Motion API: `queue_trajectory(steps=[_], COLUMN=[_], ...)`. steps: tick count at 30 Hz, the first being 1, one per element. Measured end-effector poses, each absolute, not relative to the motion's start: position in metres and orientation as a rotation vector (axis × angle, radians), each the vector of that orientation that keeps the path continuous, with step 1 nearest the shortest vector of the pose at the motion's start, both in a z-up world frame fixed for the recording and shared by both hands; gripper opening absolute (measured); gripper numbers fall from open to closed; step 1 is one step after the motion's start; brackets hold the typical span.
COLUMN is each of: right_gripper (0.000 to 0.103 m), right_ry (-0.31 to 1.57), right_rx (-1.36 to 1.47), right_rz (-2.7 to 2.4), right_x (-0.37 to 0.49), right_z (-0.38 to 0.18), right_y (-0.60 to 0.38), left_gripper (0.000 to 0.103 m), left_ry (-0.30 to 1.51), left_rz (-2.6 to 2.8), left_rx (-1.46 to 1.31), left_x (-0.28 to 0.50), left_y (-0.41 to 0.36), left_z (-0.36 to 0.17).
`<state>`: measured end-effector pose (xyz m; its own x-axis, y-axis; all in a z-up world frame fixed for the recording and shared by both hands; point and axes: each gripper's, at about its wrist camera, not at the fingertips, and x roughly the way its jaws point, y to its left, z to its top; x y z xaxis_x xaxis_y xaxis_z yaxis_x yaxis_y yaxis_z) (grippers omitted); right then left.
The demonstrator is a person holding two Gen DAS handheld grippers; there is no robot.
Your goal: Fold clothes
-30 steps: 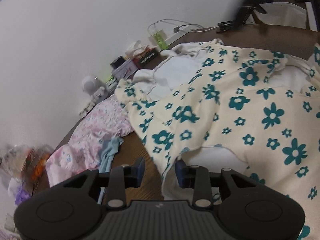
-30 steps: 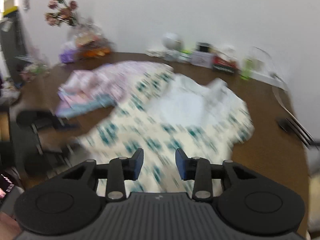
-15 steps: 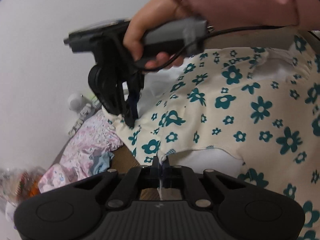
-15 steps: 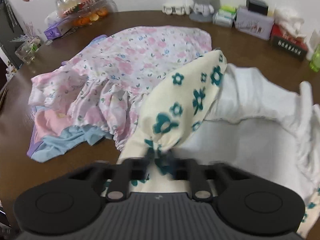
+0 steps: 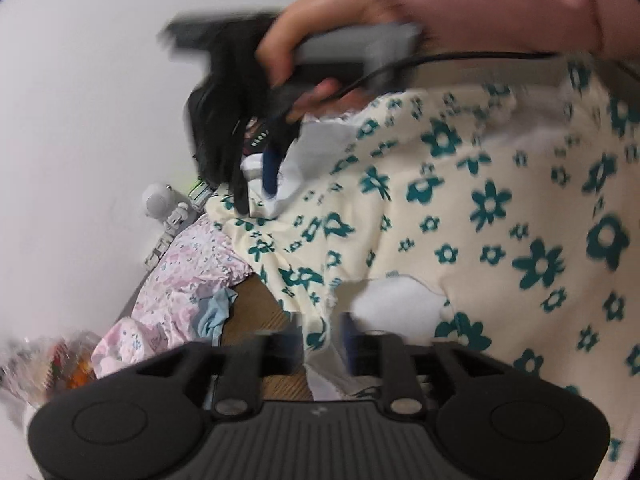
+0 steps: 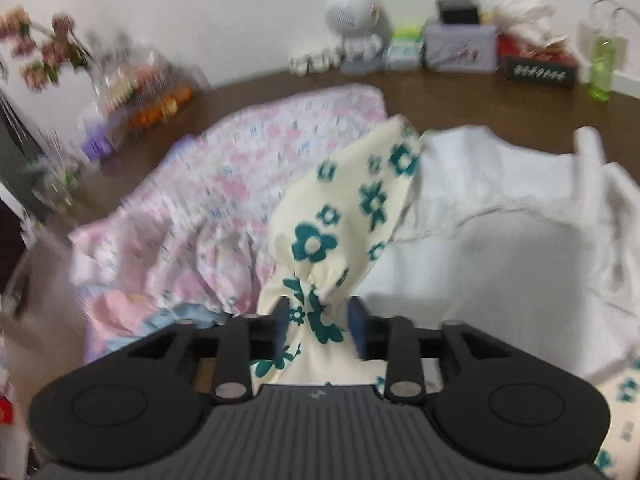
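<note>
A cream garment with teal flowers (image 5: 460, 216) lies spread on the brown table, its white lining showing (image 6: 500, 248). My left gripper (image 5: 322, 340) is open, its fingers apart around the garment's near edge. My right gripper (image 6: 318, 326) is open too, with a bunched cream corner (image 6: 316, 308) lying between its fingers. The right gripper also shows in the left wrist view (image 5: 256, 188), held by a hand over the garment's far corner.
A pink floral garment (image 6: 224, 184) with a light blue piece (image 5: 212, 312) lies left of the cream one. Along the wall stand a white robot figure (image 6: 352, 28), boxes (image 6: 460, 46), a green bottle (image 6: 600, 68) and wrapped flowers (image 6: 132, 92).
Both grippers were shut on the cream garment half a second ago and have opened; the fabric still sits between the fingers. The right gripper has lifted slightly.
</note>
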<state>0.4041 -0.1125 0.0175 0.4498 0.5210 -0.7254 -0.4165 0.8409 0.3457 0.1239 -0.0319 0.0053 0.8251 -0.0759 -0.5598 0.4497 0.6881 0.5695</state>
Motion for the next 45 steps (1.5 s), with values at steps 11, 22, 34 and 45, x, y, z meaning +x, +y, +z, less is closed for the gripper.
queue_trajectory(steps=[11, 22, 34, 45], right_gripper=[0.035, 0.002, 0.024, 0.024], right_ry=[0.94, 1.032, 0.974, 0.844], right_rx=[-0.107, -0.191, -0.047, -0.119], right_rz=[0.642, 0.738, 0.702, 0.476], right_x=[0.257, 0.194, 0.182, 0.193], right_z=[0.039, 0.0, 0.031, 0.008], right_y=[-0.206, -0.193, -0.235, -0.246], left_gripper=[0.019, 0.005, 0.015, 0.013], left_ry=[0.535, 0.733, 0.635, 0.661], left_rz=[-0.458, -0.653, -0.598, -0.368], left_rx=[0.636, 0.582, 0.48, 0.584], left_x=[0.115, 0.116, 0.122, 0.167], left_y=[-0.045, -0.063, -0.049, -0.067], left_z=[0.026, 0.007, 0.036, 0.005])
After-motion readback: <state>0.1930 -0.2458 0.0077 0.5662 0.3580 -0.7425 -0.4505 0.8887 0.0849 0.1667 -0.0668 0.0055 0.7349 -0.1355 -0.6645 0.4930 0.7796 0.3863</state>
